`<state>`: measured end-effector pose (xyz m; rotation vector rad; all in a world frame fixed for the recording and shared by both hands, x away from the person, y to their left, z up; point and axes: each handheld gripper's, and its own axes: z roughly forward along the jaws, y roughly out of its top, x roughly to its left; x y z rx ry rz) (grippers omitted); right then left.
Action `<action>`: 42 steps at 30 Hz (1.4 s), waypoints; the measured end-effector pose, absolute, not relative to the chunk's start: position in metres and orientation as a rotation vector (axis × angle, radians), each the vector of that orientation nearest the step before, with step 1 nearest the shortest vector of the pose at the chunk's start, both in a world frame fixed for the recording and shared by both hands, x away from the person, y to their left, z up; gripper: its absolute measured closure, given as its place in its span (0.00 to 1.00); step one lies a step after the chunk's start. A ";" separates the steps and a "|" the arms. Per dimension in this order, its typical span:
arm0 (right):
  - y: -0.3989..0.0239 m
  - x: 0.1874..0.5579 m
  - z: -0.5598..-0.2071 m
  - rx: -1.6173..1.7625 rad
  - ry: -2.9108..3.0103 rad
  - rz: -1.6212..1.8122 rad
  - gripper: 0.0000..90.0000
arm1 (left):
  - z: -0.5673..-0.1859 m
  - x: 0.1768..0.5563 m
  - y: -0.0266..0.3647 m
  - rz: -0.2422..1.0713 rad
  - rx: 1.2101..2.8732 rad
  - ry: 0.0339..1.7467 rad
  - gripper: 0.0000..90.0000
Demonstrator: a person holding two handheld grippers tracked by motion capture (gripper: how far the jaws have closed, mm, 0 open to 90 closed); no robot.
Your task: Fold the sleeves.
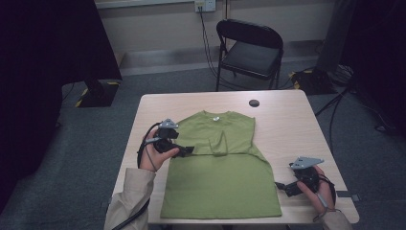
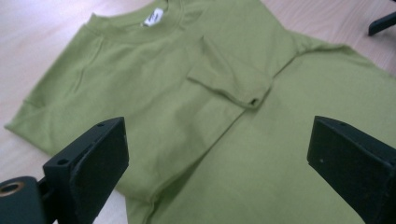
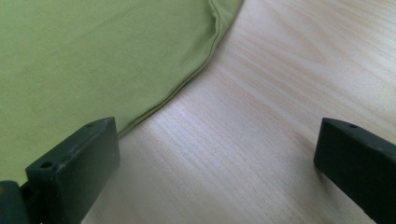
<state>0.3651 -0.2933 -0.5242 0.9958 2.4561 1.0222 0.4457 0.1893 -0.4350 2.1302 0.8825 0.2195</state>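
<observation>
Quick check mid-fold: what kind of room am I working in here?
Likely a lab or studio set up for recording, not a home: a bare wooden table on grey carpet, a black folding chair, cables running to a wall outlet, and dark curtains at the sides.

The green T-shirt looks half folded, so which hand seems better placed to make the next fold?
Probably the left. The left gripper hangs open over the green T-shirt, beside the sleeve already folded inward. The right gripper is open too, but sits over bare table just off the hem.
</observation>
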 end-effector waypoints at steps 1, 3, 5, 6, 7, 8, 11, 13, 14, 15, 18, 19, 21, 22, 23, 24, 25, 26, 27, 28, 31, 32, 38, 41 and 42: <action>-0.293 0.365 -0.524 0.996 2.456 1.022 0.00 | -0.442 0.442 0.191 0.216 2.133 0.887 0.05; -0.293 0.365 -0.524 0.996 2.456 1.022 0.00 | -0.445 0.440 0.192 0.212 2.131 0.889 0.05; -0.293 0.365 -0.524 0.996 2.456 1.022 0.00 | -0.453 0.437 0.194 0.210 2.137 0.899 0.05; -0.293 0.365 -0.524 0.998 2.456 1.020 0.00 | -0.455 0.436 0.196 0.205 2.137 0.902 0.05; -0.293 0.365 -0.524 0.997 2.456 1.020 0.00 | -0.459 0.434 0.197 0.199 2.129 0.911 0.05; -0.293 0.365 -0.524 0.998 2.456 1.020 0.00 | -0.465 0.432 0.200 0.202 2.120 0.920 0.05; -0.293 0.365 -0.524 0.997 2.456 1.020 0.00 | -0.473 0.429 0.202 0.201 2.123 0.938 0.05; -0.293 0.365 -0.524 0.997 2.456 1.020 0.00 | -0.480 0.426 0.203 0.197 2.125 0.945 0.05; -0.293 0.365 -0.524 0.997 2.456 1.020 0.00 | -0.483 0.425 0.203 0.198 2.125 0.947 0.05; -0.293 0.365 -0.524 0.997 2.456 1.019 0.00 | -0.486 0.423 0.203 0.202 2.128 0.950 0.05; -0.293 0.365 -0.524 0.998 2.456 1.019 0.00 | -0.495 0.419 0.205 0.216 2.136 0.955 0.05; -0.293 0.365 -0.524 0.998 2.456 1.019 0.00 | -0.497 0.417 0.206 0.226 2.140 0.957 0.05; -0.293 0.365 -0.524 0.997 2.455 1.018 0.00 | -0.501 0.414 0.206 0.238 2.145 0.962 0.05; -0.292 0.365 -0.524 0.998 2.455 1.017 0.00 | -0.503 0.413 0.207 0.246 2.159 0.957 0.05; -0.292 0.365 -0.524 0.999 2.455 1.016 0.00 | -0.505 0.411 0.206 0.258 2.164 0.962 0.05; -0.292 0.365 -0.524 1.000 2.455 1.016 0.00 | -0.506 0.411 0.206 0.266 2.168 0.958 0.05; -0.292 0.365 -0.524 1.000 2.455 1.016 0.00 | -0.508 0.410 0.206 0.263 2.170 0.958 0.05; -0.292 0.365 -0.524 1.001 2.455 1.016 0.00 | -0.510 0.409 0.206 0.262 2.178 0.952 0.05; -0.292 0.366 -0.524 1.002 2.454 1.015 0.00 | -0.511 0.408 0.206 0.271 2.184 0.954 0.05; -0.292 0.366 -0.524 1.002 2.454 1.015 0.00 | -0.513 0.407 0.205 0.277 2.190 0.953 0.04; -0.291 0.367 -0.524 1.001 2.453 1.015 0.00 | -0.517 0.404 0.208 0.300 2.192 0.946 0.03; -0.291 0.367 -0.524 1.001 2.453 1.015 0.00 | -0.518 0.404 0.210 0.302 2.181 0.946 0.03; -0.291 0.367 -0.524 1.000 2.456 1.015 0.00 | -0.522 0.401 0.209 0.358 2.228 0.910 0.00; -0.290 0.368 -0.523 1.011 2.460 1.005 0.00 | -0.524 0.400 0.211 0.363 2.202 0.884 0.00; -0.290 0.368 -0.522 1.010 2.463 1.003 0.02 | -0.524 0.400 0.211 0.363 2.202 0.884 0.00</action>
